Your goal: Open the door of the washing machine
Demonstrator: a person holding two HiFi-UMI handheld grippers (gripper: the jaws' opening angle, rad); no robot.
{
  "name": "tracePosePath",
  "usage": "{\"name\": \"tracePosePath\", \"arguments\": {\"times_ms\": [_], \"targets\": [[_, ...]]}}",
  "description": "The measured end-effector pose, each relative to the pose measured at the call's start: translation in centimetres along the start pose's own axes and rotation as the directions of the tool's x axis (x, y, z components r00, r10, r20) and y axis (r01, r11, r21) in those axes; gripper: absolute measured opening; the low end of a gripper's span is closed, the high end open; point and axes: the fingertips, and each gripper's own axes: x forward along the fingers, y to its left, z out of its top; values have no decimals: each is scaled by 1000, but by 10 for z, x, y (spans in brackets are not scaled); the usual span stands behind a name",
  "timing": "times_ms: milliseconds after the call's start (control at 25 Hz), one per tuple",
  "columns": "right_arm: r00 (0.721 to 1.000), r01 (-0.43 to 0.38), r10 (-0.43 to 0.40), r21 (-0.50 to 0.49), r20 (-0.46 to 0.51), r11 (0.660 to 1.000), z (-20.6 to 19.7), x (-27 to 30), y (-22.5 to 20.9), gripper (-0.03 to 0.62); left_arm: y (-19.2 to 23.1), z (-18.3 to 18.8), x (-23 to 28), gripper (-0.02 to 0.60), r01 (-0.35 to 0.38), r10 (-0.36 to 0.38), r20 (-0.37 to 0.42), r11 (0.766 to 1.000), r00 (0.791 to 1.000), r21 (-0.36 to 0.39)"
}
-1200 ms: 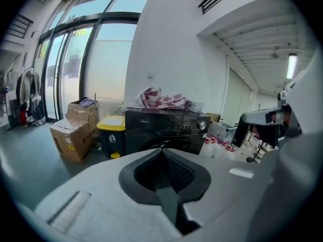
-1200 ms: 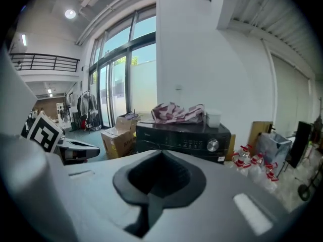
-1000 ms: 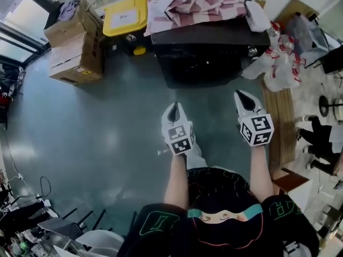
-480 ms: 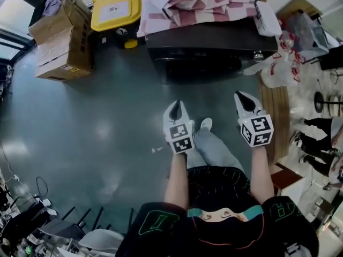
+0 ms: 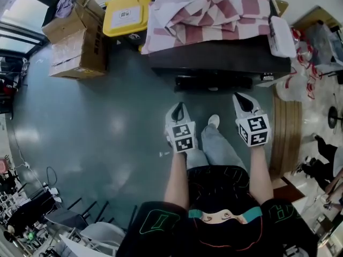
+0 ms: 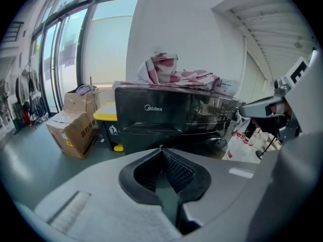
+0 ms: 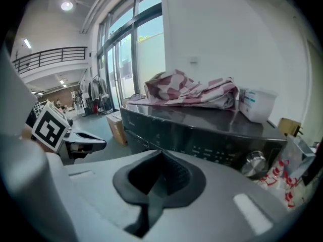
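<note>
The black washing machine (image 5: 220, 58) stands against the far wall with a pink checked cloth (image 5: 209, 9) heaped on its top. Its front with the brand name faces the left gripper view (image 6: 171, 117); its control strip and silver knob (image 7: 255, 163) show in the right gripper view. My left gripper (image 5: 178, 107) and right gripper (image 5: 239, 96) hover side by side short of its front, both pointing toward it and apart from it. Each has its jaws shut with nothing between them (image 6: 162, 150) (image 7: 160, 153). The door is closed.
Cardboard boxes (image 5: 77, 42) and a yellow-lidded bin (image 5: 126, 15) stand left of the machine. A white box (image 5: 280, 36) rests on its right corner. Plastic bags (image 5: 300, 79) and a wooden board (image 5: 284, 127) lie at the right. My leg and shoe (image 5: 213, 122) reach forward between the grippers.
The person has stepped closer to the washing machine, which now looms nearer. Both grippers went forward and lower with jaws still shut.
</note>
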Motion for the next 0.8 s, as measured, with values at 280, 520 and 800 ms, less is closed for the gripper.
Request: {"name": "tracePosePath", "arguments": {"times_ms": [280, 520, 800], "targets": [[995, -73, 68, -66, -74, 995, -14, 43, -25, 3, -15, 2, 48, 12, -16, 17, -64, 1000, 998, 16], [984, -115, 86, -185, -156, 976, -34, 66, -28, 3, -8, -29, 81, 16, -3, 9, -171, 999, 985, 35], [950, -211, 90, -400, -300, 892, -47, 93, -8, 137, -1, -60, 127, 157, 127, -67, -290, 973, 955, 194]]}}
